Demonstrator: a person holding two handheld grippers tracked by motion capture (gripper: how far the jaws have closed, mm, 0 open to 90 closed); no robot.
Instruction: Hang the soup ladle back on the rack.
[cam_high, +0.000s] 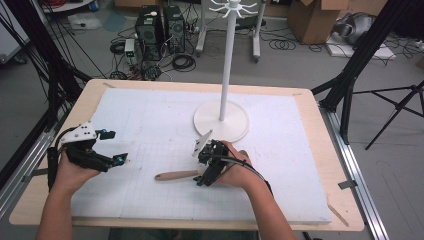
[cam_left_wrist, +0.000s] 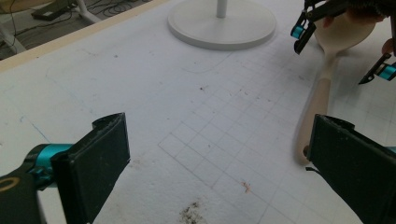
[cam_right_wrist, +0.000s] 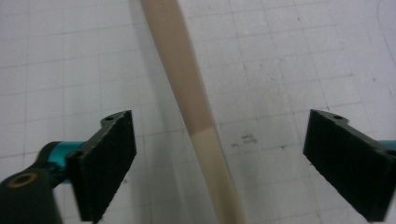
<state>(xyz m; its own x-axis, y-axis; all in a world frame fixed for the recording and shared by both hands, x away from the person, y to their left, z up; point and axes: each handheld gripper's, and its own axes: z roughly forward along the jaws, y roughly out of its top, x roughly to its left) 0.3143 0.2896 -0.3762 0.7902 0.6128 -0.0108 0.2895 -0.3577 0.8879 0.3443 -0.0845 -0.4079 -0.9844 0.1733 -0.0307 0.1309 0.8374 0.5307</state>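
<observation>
While the left gripper is resting with jaws apart, the right gripper is straddling the spoon, jaws apart.

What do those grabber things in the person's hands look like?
Each one is black. The left gripper carries a grey three-cornered plate on top, and so does the right gripper. Both have two flat black jaws on bright teal joints. A black cable trails from the right one. The forearms are bare.

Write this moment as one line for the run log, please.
right gripper: open, astride wooden spoon handle, no contact | left gripper: open, empty | spoon: flat on white mat
</observation>
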